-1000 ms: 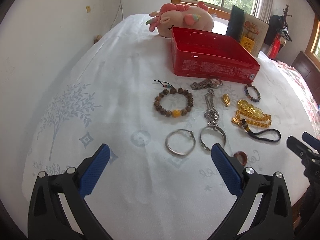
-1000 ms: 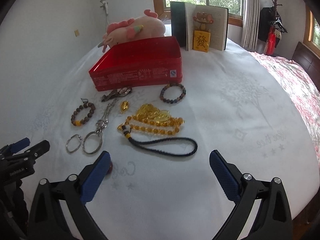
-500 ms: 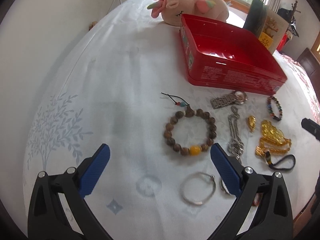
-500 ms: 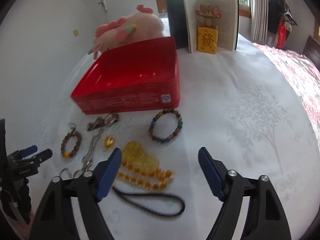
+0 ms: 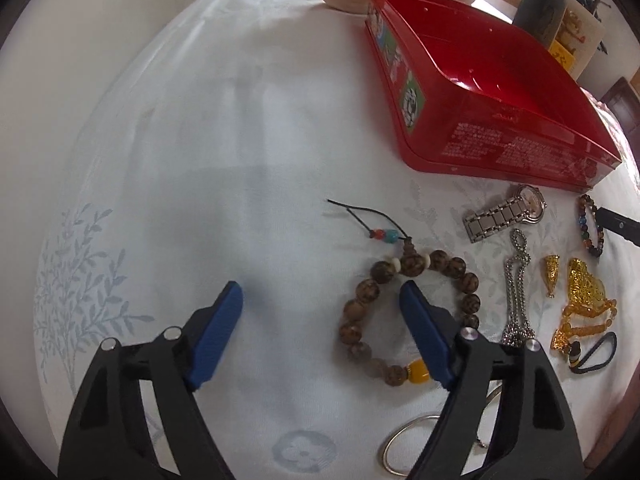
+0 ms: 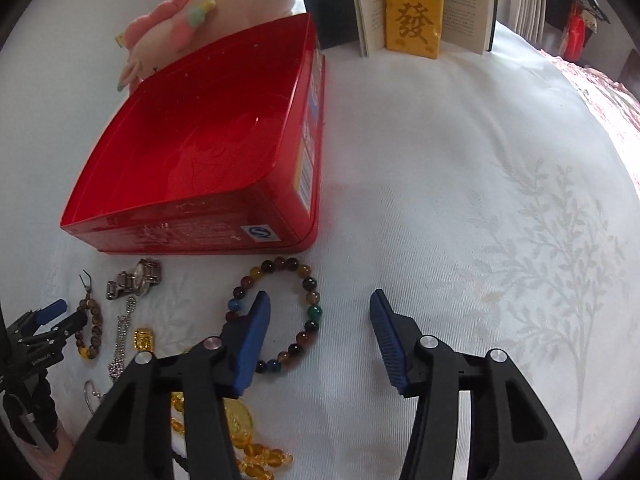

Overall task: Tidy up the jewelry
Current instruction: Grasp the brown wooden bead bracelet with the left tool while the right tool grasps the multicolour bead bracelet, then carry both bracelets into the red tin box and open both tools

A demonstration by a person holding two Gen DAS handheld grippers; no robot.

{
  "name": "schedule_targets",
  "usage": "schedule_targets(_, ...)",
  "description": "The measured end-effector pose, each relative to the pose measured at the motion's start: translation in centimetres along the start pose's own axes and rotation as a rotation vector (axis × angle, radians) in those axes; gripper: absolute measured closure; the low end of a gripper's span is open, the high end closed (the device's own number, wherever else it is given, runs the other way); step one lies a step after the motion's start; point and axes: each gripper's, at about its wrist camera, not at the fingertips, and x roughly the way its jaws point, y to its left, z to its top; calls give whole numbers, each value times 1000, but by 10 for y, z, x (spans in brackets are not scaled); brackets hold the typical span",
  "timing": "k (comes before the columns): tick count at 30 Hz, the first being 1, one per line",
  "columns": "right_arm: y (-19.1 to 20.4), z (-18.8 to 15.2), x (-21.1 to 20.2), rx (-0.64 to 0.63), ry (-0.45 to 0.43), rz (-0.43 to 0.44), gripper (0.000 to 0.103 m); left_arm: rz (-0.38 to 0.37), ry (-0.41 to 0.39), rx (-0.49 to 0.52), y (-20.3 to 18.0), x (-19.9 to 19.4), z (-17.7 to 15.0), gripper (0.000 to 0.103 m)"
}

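Jewelry lies on a white cloth before an open red tin (image 5: 492,80), also in the right wrist view (image 6: 208,144). My left gripper (image 5: 320,300) is open and empty; its right finger sits over a brown wooden bead bracelet (image 5: 372,280). My right gripper (image 6: 318,306) is open and empty; its left finger rests inside a multicoloured bead bracelet (image 6: 310,308). A silver watch (image 5: 504,212), a silver chain (image 5: 516,284), gold charms (image 5: 584,292) and a silver bangle (image 5: 404,440) lie nearby.
A pink plush toy (image 6: 224,4) lies behind the tin. An open book with a yellow plaque (image 6: 414,26) stands at the back. A black cord loop (image 5: 596,356) lies by the gold beads. The left gripper also shows in the right wrist view (image 6: 44,320).
Both grippers have moved forward and down toward the jewelry. The left one now reaches the brown bracelet, the right one the multicoloured bracelet. Both stay open.
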Motion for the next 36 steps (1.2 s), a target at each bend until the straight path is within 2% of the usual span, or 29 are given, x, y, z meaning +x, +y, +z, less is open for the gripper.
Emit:
schedule_targets(3,4,0,3,-21,8,3,56,3,-7,11,-2,3,3,24)
schedule_targets(7,14,-1,8,-75,-1,-37,61,-22,-9,30,-5,4,1,34)
schedule_targets(9,19,-3,8,-99,-8,-47,66,-47,-5,30,-5,4,1,36)
schedule_targets(11,23,-6,8,-117,-13,-44,78,-55,-8,35,-7,3,-1,41)
schedule_targets(12,24,-6,8,-120,-14,-41,81,-61,-9,43,-9,3,-1,47)
schedule_targets(14,24,-9,6,-120,-15,-30,95,-75,-12,55,-14,0,-5,57)
schedule_targets(16,24,-11,4,-114,-15,-12,95,-101,-11,56,-15,-1,-10,73)
schedule_targets(17,23,-11,3,-110,-14,-3,95,-113,-11,56,-16,-1,-10,76)
schedule_targets(19,21,-12,1,-89,-9,48,96,-128,-12,45,-13,-2,-9,90)
schedule_targets(25,17,-11,-9,-70,-20,127,96,-229,-21,-24,4,-4,-8,91)
schedule_targets(28,19,-14,-22,-75,-48,159,96,-253,-59,-28,8,-14,-12,91)
schedule_targets(36,29,-14,-57,-103,-115,219,96,-319,-159,1,-1,-65,-17,93)
